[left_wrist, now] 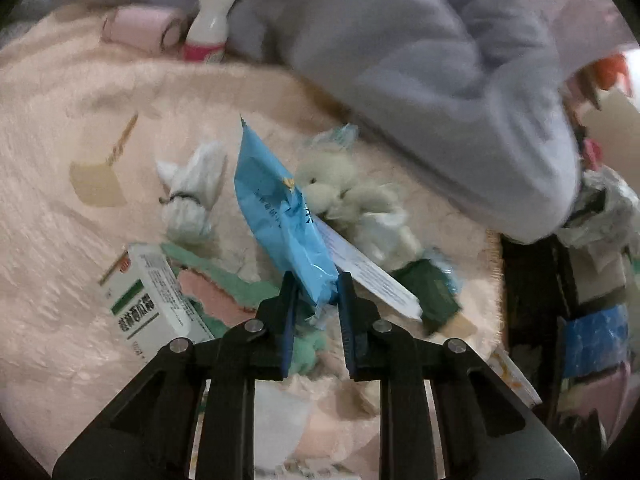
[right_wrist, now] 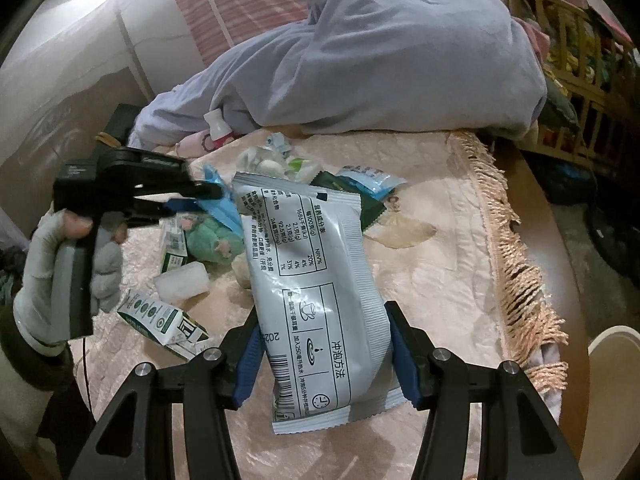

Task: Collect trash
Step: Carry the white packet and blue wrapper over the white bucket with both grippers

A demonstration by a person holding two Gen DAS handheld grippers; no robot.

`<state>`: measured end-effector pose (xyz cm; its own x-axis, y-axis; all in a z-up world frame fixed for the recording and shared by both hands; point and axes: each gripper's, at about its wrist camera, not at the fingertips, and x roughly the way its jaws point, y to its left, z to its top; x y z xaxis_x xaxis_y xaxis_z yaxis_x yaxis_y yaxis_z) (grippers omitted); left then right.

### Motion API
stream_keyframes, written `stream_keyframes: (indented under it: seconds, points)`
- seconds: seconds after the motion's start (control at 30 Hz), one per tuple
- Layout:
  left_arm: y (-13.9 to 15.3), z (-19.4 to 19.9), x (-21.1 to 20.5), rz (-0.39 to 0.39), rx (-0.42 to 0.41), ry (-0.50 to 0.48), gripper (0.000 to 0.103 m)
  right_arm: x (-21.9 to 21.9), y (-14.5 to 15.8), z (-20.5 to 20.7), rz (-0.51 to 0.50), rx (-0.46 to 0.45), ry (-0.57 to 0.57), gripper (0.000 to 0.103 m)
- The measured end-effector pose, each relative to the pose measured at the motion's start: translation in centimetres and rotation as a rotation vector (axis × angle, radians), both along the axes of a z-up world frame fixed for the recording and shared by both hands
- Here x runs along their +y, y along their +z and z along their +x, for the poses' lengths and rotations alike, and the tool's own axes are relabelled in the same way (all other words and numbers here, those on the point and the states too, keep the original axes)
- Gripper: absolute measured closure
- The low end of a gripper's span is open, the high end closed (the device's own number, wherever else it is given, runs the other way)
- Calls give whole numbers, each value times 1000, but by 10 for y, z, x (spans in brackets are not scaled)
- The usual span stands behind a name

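In the left wrist view my left gripper (left_wrist: pixel 316 286) is shut on the lower end of a crinkled blue wrapper (left_wrist: pixel 276 208), which stands up from the pads over a heap of litter. From the right wrist view, the left gripper (right_wrist: pixel 208 198) is at the left with the blue wrapper (right_wrist: pixel 224 210) in it, held by a gloved hand (right_wrist: pixel 60 264). My right gripper (right_wrist: pixel 323 312) is shut on a pale grey sachet (right_wrist: pixel 312 272) with printed tables, its pads pressing both long edges.
A pink cloth (right_wrist: pixel 440 280) with a fringed edge (right_wrist: pixel 516 248) carries a white-green medicine box (left_wrist: pixel 148 300), a tied white bag (left_wrist: pixel 192 200), a flattened carton (right_wrist: pixel 160 316), a green doll (right_wrist: pixel 212 236) and a dark green wrapper (right_wrist: pixel 348 196). A grey blanket (right_wrist: pixel 380 60) lies behind, with a white bottle (left_wrist: pixel 208 28) beside it.
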<state>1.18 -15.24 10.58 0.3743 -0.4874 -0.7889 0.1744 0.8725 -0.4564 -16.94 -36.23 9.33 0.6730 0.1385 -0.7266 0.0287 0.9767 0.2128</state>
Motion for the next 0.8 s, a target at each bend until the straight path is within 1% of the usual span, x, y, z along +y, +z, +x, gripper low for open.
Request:
stream_keyframes:
  seconds: [0.1, 0.2, 0.3, 0.4, 0.5, 0.7, 0.8]
  points:
    - [25, -19, 1, -19, -40, -57, 86, -3, 5, -6, 9, -14, -15, 49]
    - [39, -40, -5, -35, -57, -113, 86, -6, 10, -14, 15, -29, -34, 49]
    - [52, -66, -25, -63, -69, -184, 86, -11, 14, -25, 9, -39, -57, 49]
    - [58, -90, -52, -71, -77, -257, 86, -20, 17, -41, 1, -38, -93, 49]
    - [60, -117, -91, -72, -75, -352, 86, -37, 17, -59, -9, -31, -141, 49]
    - [54, -161, -159, -88, -53, -505, 86, -87, 15, -100, -27, -13, -267, 49]
    - [51, -181, -189, -84, -51, -567, 86, -119, 11, -120, -42, 9, -338, 49]
